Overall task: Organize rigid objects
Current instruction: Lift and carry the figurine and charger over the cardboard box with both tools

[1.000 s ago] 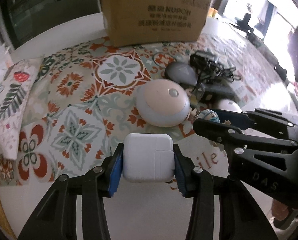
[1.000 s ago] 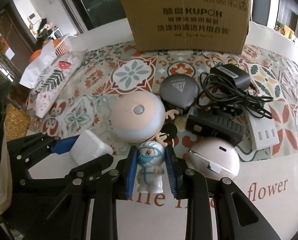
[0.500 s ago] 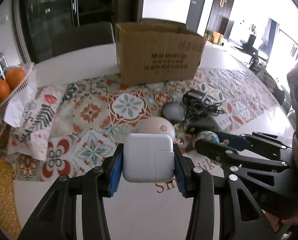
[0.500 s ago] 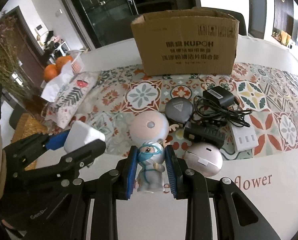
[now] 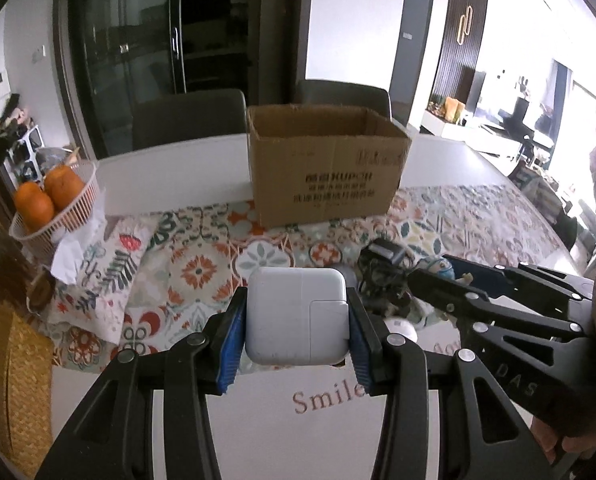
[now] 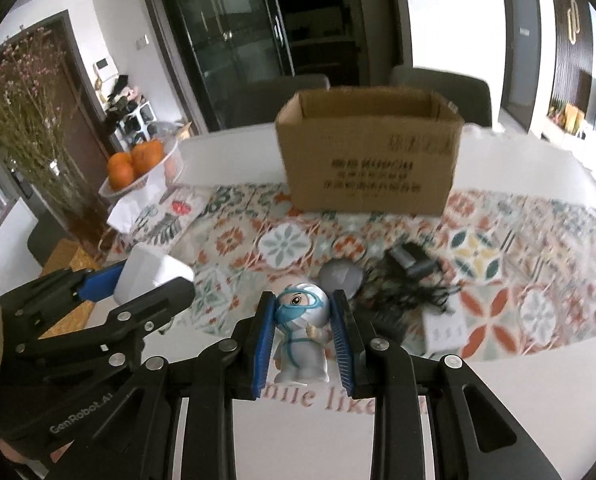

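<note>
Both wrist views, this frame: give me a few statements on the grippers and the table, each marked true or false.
1. The left gripper is shut on the white charger. True.
2. The right gripper is empty. False: it clamps the masked figurine.
3. The cardboard box is open at the top. True.
4. The basket holds apples. False: it holds oranges.
5. The black adapter with cable is in the box. False: it lies on the patterned cloth.
</note>
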Available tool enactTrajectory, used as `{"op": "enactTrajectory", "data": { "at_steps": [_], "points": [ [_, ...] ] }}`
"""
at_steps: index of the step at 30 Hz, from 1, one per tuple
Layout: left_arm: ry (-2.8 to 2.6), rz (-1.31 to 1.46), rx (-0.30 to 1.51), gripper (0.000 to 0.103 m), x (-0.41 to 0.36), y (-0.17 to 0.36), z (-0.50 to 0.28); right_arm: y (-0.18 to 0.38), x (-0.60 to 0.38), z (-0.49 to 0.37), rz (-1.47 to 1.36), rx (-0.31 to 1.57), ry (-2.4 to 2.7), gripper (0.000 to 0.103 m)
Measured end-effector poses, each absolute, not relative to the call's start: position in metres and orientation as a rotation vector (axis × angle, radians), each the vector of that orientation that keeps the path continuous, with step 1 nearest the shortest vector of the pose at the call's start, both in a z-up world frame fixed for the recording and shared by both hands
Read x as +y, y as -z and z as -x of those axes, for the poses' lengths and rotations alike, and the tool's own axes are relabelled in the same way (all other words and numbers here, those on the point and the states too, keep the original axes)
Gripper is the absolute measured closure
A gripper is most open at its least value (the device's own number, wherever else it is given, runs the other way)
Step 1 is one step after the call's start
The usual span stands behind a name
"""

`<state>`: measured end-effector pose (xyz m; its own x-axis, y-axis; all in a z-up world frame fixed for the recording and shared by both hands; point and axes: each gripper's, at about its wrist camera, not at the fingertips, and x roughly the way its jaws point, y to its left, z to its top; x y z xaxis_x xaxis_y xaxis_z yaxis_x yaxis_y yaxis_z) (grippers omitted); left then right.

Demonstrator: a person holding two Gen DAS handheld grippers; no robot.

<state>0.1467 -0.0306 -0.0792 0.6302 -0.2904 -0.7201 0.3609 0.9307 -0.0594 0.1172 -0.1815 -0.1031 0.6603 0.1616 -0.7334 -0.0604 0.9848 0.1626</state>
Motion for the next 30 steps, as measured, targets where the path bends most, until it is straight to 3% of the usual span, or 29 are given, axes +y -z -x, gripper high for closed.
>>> {"op": "enactTrajectory", "data": {
  "at_steps": [30],
  "points": [
    [0.35,-0.094,0.733,0.058,-0.105,-0.009,-0.271,0.007,-0.262,-0.233,-0.123,0.733,-0.111,0.074]
  ]
}}
